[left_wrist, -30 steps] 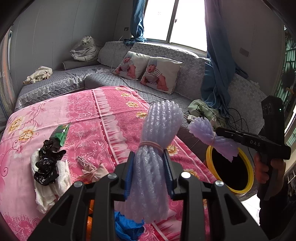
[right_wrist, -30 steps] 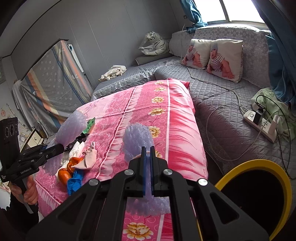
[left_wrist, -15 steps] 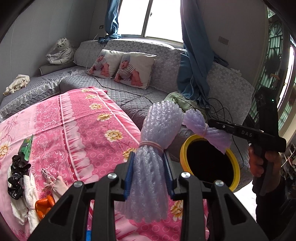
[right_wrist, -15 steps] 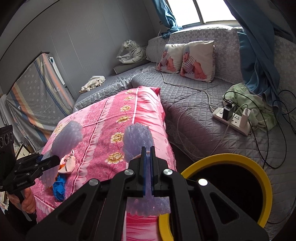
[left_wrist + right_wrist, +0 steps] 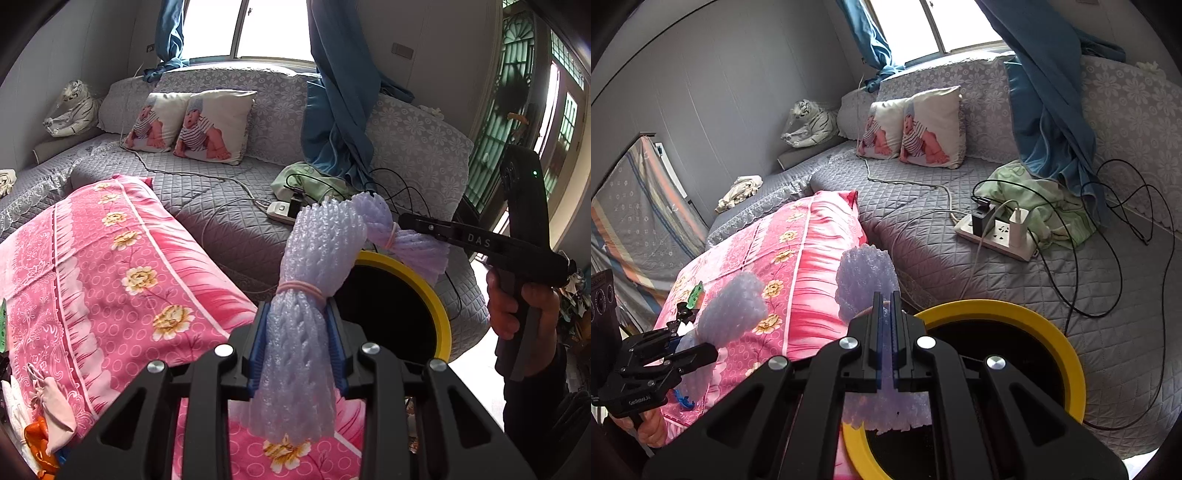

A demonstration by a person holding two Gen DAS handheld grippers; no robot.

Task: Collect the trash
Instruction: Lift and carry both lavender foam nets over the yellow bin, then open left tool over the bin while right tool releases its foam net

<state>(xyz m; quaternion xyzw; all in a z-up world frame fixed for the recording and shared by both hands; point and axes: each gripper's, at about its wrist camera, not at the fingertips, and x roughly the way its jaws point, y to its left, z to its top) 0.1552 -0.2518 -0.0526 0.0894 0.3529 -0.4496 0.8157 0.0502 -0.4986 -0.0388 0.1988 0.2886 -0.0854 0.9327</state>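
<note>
Left tongs point(image 5: 298, 354) clamping foam-net bundle point(image 5: 306, 295), yellow-rimmed bin point(image 5: 439, 306) beyond, pink cloth point(image 5: 110, 266) left

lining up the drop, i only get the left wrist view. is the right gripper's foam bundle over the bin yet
Observer: The right gripper is shut on its foam net bundle, right at the near rim of the yellow-rimmed bin.
Operator: anything lying near the bin i cant see
Observer: A black cable loops across the grey quilt just beyond the rim.
Operator: more trash left on the pink cloth
Observer: Yes, a green wrapper lies on the pink cloth, behind the left gripper.
</note>
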